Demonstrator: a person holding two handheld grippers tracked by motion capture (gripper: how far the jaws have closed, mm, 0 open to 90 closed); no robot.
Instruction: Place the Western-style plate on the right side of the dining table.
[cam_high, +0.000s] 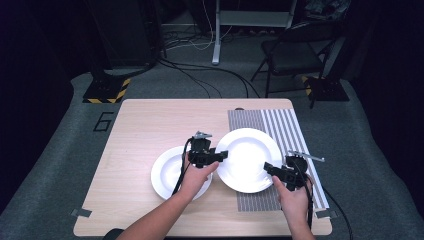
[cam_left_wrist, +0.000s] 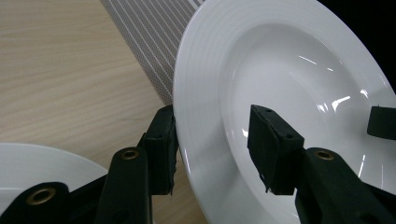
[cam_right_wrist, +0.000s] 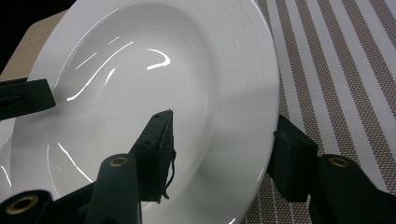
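Note:
A large deep white plate (cam_high: 248, 156) hangs tilted over the striped placemat (cam_high: 289, 126), held from both sides. My left gripper (cam_high: 220, 154) is shut on its left rim, one jaw under the rim and one inside the bowl (cam_left_wrist: 212, 144). On the lower right rim my right gripper (cam_high: 268, 168) is shut in the same way (cam_right_wrist: 224, 144), with the placemat (cam_right_wrist: 336, 70) below it. A smaller white plate (cam_high: 167, 174) lies flat on the wooden table (cam_high: 140, 130) under my left hand, and the big plate's edge overlaps it slightly.
The placemat (cam_left_wrist: 149, 37) covers the table's right part up to its far edge. Bare wood lies to the left and behind the plates. Beyond the table are a folding chair (cam_high: 292, 50), floor cables and stand bases.

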